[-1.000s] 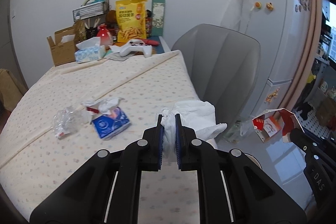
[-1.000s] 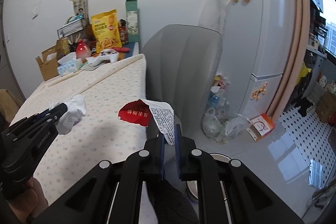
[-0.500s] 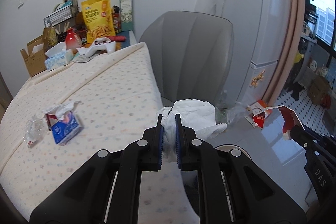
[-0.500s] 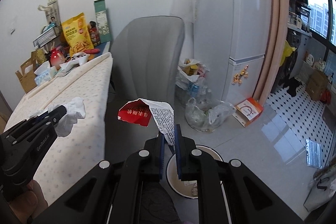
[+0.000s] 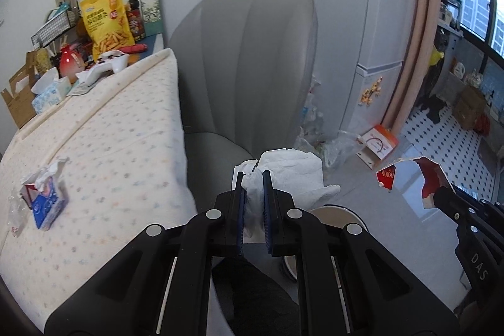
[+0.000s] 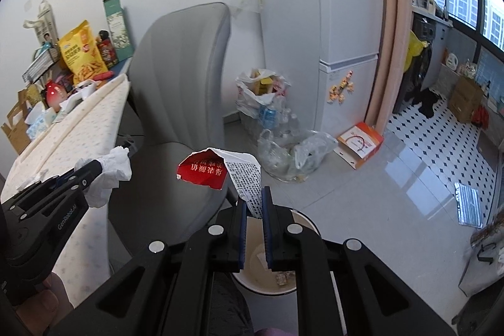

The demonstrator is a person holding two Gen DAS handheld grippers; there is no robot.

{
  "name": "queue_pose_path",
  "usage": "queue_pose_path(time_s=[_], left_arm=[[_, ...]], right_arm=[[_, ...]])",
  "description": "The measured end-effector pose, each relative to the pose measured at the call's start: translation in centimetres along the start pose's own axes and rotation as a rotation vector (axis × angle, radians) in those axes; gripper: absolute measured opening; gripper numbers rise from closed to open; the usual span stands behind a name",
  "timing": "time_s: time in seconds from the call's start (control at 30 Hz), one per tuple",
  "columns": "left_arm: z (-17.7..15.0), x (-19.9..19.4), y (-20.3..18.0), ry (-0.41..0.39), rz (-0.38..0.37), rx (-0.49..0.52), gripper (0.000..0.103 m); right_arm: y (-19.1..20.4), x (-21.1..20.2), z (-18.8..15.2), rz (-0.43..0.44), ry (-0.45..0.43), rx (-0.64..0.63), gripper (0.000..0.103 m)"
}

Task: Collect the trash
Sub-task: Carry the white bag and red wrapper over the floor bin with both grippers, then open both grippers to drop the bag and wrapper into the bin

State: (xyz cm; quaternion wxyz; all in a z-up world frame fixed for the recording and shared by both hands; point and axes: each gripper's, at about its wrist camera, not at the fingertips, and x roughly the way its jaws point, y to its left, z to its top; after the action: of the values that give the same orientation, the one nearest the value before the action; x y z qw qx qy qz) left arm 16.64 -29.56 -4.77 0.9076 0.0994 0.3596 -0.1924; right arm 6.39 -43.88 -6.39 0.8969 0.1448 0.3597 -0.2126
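Observation:
My left gripper [image 5: 253, 178] is shut on a crumpled white tissue [image 5: 293, 172], held beyond the table's right edge. In the right wrist view that left gripper [image 6: 94, 167] shows at the left with the tissue [image 6: 108, 175]. A torn red-and-white wrapper [image 6: 220, 172] is pinched in my right gripper [image 6: 253, 194], which hangs over a round white bin [image 6: 302, 222] on the floor. The left wrist view shows the bin's rim [image 5: 330, 211] just behind the fingers and the wrapper [image 5: 431, 178] at the right. A blue tissue pack [image 5: 47, 203] and clear plastic scrap [image 5: 12, 210] lie on the table.
A grey chair [image 5: 245, 68] stands close behind both grippers. The cloth-covered table [image 5: 94, 147] carries snacks, a controller and boxes at its far end. Bags of bottles [image 6: 283, 147] and an orange box [image 6: 359, 144] sit by the fridge [image 6: 343, 21].
Both grippers have swung right off the table and dipped lower, keeping their loads. The bin has come into view beneath them, and the table has slid to the left.

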Motion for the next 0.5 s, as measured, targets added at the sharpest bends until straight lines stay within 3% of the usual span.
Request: queue_pose_path(time_s=[0.4,0.5], left_arm=[[0.7,5.1,-3.4,0.072,-0.046,0.048,0.011],[0.6,5.7,-3.6,0.082,-0.043,0.054,0.011]], right_arm=[[-2.7,4.8,0.5,-0.041,0.070,0.042,0.010],[-3.2,6.1,0.4,-0.042,0.094,0.056,0.015]])
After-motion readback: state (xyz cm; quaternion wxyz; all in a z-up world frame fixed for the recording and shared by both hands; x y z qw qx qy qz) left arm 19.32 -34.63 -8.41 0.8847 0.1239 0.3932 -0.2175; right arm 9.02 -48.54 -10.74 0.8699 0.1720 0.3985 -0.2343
